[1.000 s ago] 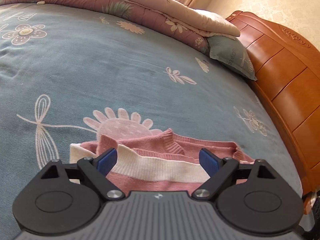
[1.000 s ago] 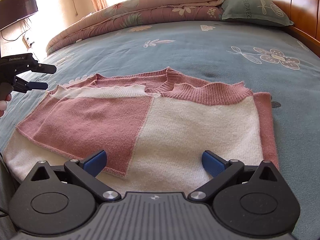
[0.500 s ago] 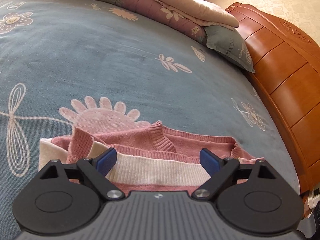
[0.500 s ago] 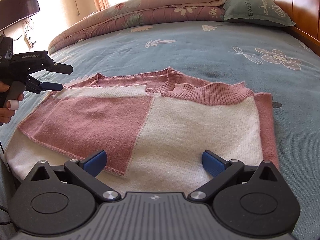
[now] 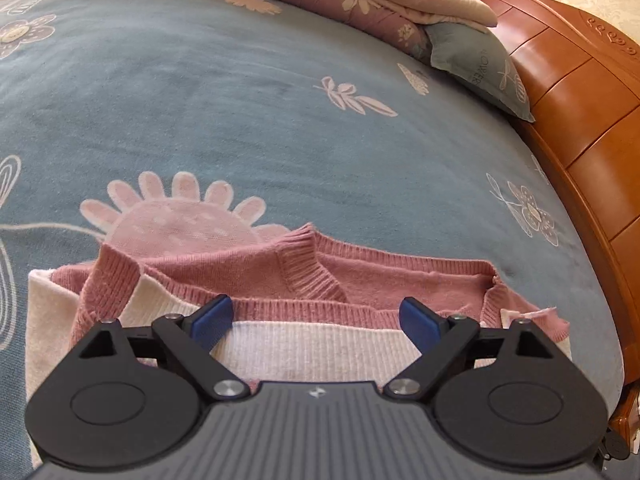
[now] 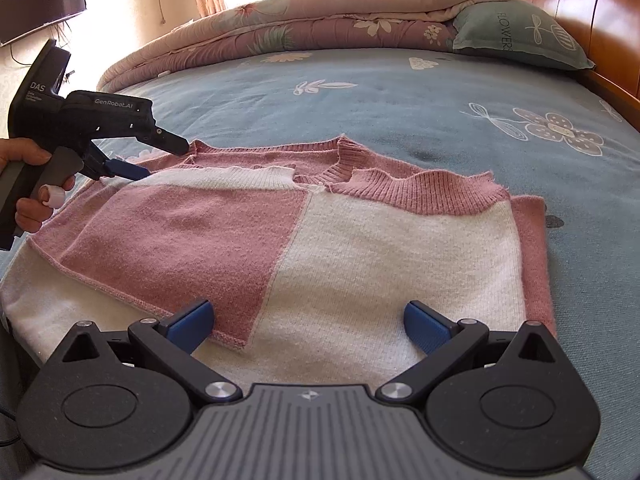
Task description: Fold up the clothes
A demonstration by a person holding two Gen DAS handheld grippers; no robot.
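A pink and cream knit sweater (image 6: 320,232) lies partly folded on the blue bed cover, sleeves laid across its body. My right gripper (image 6: 310,322) is open, fingers spread over the sweater's near hem. My left gripper (image 5: 316,318) is open at the sweater's shoulder edge, over the pink ribbed band and cream panel (image 5: 320,344). In the right wrist view the left gripper (image 6: 160,158) shows at the far left corner of the sweater, one finger above and one below the cloth edge, held by a hand.
The blue flowered bed cover (image 6: 400,92) spreads around the sweater. A rolled quilt (image 6: 320,20) and a green pillow (image 6: 516,36) lie at the far side. A wooden headboard (image 5: 580,120) runs along the right. A dark TV (image 6: 40,0) hangs at left.
My left gripper has moved forward onto the sweater's far left shoulder corner, its open fingers now around the cloth edge. My right gripper has stayed still and open.
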